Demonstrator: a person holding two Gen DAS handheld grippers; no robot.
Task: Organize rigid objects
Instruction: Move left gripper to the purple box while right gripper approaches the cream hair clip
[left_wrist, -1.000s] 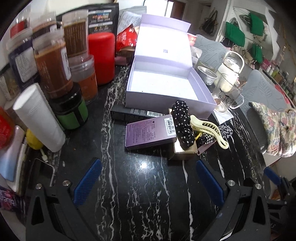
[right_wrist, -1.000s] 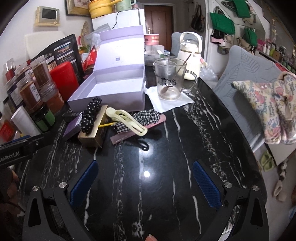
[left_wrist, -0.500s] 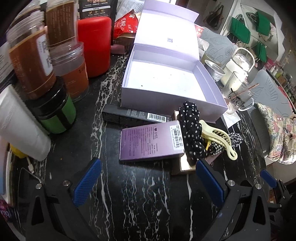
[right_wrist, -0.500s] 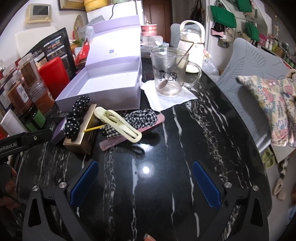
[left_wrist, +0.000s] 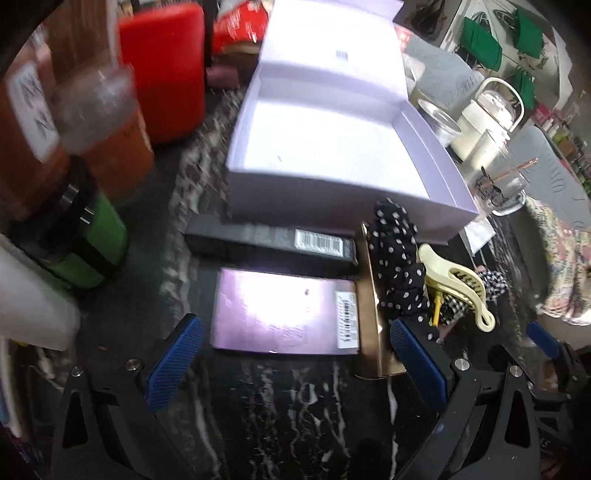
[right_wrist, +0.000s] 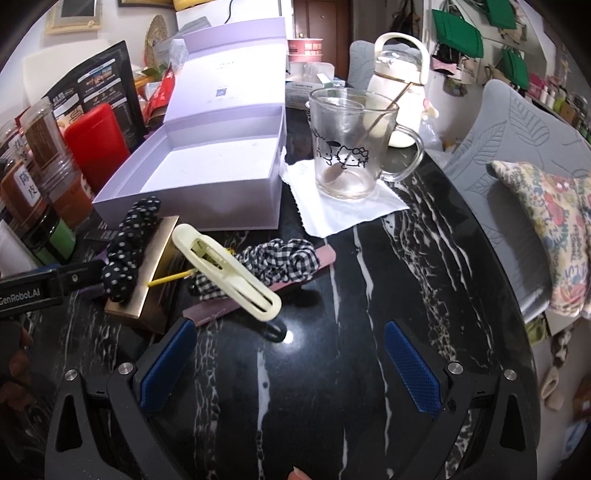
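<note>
A flat purple box lies on the black marble table, just ahead of my open left gripper, its near edge between the blue pads. A black carton lies behind it, then an open lavender gift box. A gold box carries a polka-dot scrunchie. A cream hair clip rests on a checked scrunchie and a pink case. My right gripper stands open over bare table, near the clip.
Spice jars, a red canister and a green-banded jar crowd the left. A glass mug with a spoon stands on a napkin, a white kettle behind. A grey chair with floral cloth sits right.
My left gripper has advanced toward the purple box, which now reaches between its pads. My right gripper has moved closer to the hair clip and scrunchies.
</note>
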